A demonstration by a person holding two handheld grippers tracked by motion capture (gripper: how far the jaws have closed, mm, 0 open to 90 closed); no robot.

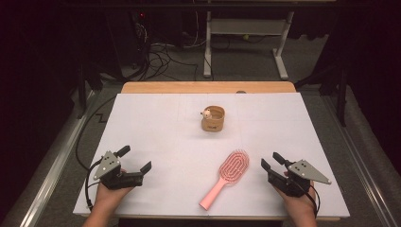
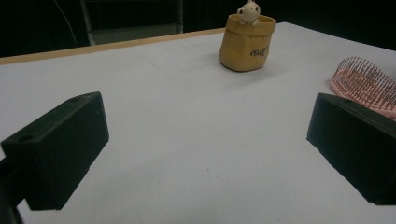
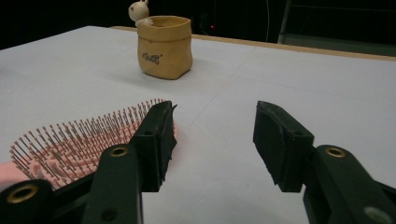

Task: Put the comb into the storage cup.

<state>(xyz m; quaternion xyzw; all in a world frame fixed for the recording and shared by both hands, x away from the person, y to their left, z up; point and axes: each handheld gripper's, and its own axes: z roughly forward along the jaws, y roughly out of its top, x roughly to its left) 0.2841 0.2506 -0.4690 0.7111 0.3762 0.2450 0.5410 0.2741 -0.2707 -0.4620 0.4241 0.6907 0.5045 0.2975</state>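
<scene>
A pink hairbrush lies bristles up on the white table top, handle toward the front edge; its head also appears as the hairbrush and the hairbrush. A tan pot with a small bear figure on its rim stands farther back, seen too as the pot and the pot. My left gripper rests at the front left, open wide with nothing between its jaws. My right gripper sits just right of the brush head, jaws partly apart and holding nothing.
The white sheet covers a wooden table whose back edge shows beyond it. Behind stand a desk frame and loose cables on the floor. Metal rails run along both sides of the table.
</scene>
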